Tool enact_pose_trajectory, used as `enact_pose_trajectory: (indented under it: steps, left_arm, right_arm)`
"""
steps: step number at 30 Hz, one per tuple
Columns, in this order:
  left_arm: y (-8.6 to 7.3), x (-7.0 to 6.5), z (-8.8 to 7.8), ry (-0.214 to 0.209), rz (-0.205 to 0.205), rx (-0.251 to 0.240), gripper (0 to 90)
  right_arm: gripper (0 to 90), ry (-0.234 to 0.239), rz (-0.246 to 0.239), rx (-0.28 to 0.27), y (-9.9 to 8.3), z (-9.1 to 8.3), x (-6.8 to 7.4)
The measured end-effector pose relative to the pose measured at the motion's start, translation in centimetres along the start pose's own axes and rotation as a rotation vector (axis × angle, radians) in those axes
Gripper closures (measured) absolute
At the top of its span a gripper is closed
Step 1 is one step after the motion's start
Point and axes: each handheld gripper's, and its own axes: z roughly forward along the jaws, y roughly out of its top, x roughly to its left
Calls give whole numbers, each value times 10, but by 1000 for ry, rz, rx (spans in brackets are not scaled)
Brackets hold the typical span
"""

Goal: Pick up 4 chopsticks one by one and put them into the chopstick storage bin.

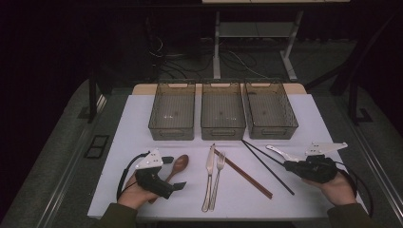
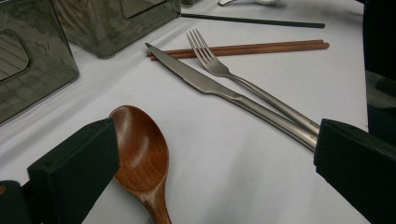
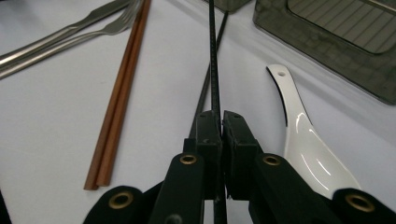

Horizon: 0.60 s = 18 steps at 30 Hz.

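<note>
R gripper [image 3: 215, 126] jaws clamp a black chopstick [image 3: 213, 56], long axis running away toward the right bin [image 3: 336, 42]; near end cut off. L gripper [image 2: 210, 163] jaws open beside wooden spoon [image 2: 140, 158].

The left gripper [image 2: 210, 163] has its jaws wide apart, one perhaps just touching the wooden spoon [image 2: 140, 158], with a knife [image 2: 219, 88] and fork [image 2: 224, 72] beyond.

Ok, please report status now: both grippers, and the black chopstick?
Right gripper shut on black chopstick, second black one beneath. Left gripper open, jaws either side of wooden spoon. White spoon close beside, not blocking.
</note>
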Motion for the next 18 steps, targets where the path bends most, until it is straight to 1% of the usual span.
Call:
enact_pose_trajectory:
  steps: [4, 11, 12, 18]
  left_arm:
    - [0, 0, 0, -4, 7, 5, 0]
    - [0, 0, 1, -3, 5, 2, 0]
    - [0, 0, 1, -3, 5, 4, 0]
    - [1, 0, 1, -1, 2, 4, 0]
  right_arm:
    - [860, 16, -3, -13, 4, -1, 3]
    - [861, 25, -21, -40, 14, -2, 8]
    - [860, 26, -15, -44, 15, -3, 8]
    - [860, 39, -26, -71, 24, -1, 12]
